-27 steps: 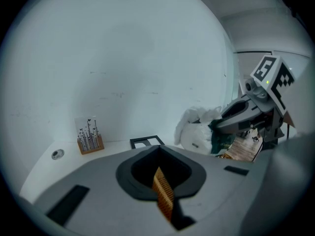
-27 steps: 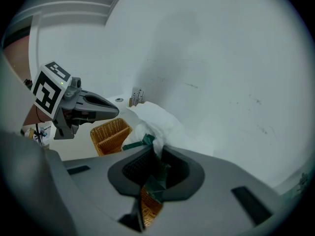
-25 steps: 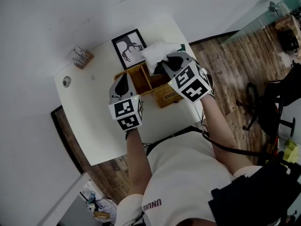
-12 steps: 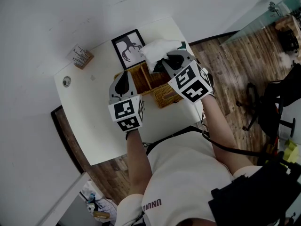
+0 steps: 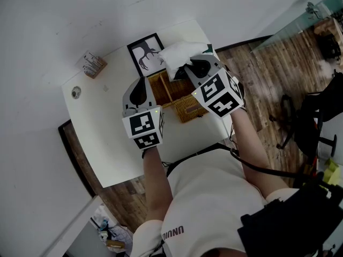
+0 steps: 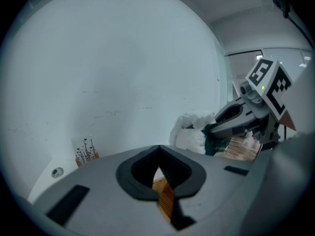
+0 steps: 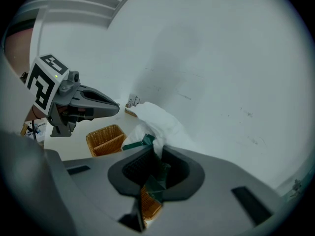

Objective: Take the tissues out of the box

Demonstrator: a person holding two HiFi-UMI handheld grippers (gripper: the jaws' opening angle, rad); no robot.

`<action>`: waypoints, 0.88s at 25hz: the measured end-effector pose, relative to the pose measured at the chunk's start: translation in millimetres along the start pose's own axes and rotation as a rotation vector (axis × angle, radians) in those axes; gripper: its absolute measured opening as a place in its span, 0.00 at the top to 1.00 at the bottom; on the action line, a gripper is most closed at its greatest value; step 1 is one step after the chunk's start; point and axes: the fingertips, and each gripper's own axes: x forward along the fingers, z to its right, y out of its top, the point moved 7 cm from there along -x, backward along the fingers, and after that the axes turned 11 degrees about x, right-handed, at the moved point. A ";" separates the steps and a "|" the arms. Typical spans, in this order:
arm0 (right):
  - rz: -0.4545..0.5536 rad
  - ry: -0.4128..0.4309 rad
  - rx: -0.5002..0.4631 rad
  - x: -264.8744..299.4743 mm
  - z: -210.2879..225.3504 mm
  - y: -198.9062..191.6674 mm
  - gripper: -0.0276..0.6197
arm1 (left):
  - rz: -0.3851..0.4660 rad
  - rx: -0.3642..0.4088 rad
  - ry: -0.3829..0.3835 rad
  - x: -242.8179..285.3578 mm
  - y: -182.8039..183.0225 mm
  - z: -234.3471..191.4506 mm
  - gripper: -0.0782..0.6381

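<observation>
Left gripper [image 5: 139, 85] raised slightly, jaws pressed together and empty, at 8 o'clock of wicker box [image 5: 163, 90]; right gripper [image 5: 186, 68] pinches tissue pack [image 5: 179, 54], lifted a little at box's 1 o'clock corner, 11 o'clock from its tips.

This looks like an indoor workroom, more an office than a lived-in home. A small white table [image 5: 102, 143] stands against a bare white wall [image 5: 53, 15] that fills the upper left of the head view. At the right is a dark wood-plank floor [image 5: 268, 74]. Glass panelling [image 5: 300, 15] crosses the upper right corner, and below it, near the right edge, sits dark furniture on a spidery base [image 5: 292, 125] (perhaps a swivel chair, too small to be sure). The tabletop is dressed like a home, with a framed antler print [image 5: 146, 55], a wicker basket [image 5: 188, 111] and a little printed box [image 5: 94, 64]. Loose clutter [image 5: 110, 232] lies at the lower left.
</observation>
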 end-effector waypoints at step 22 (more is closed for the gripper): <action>0.081 -0.049 -0.034 -15.8 2.2 18.4 0.87 | 0.017 0.026 -0.003 -0.8 13.0 0.8 0.87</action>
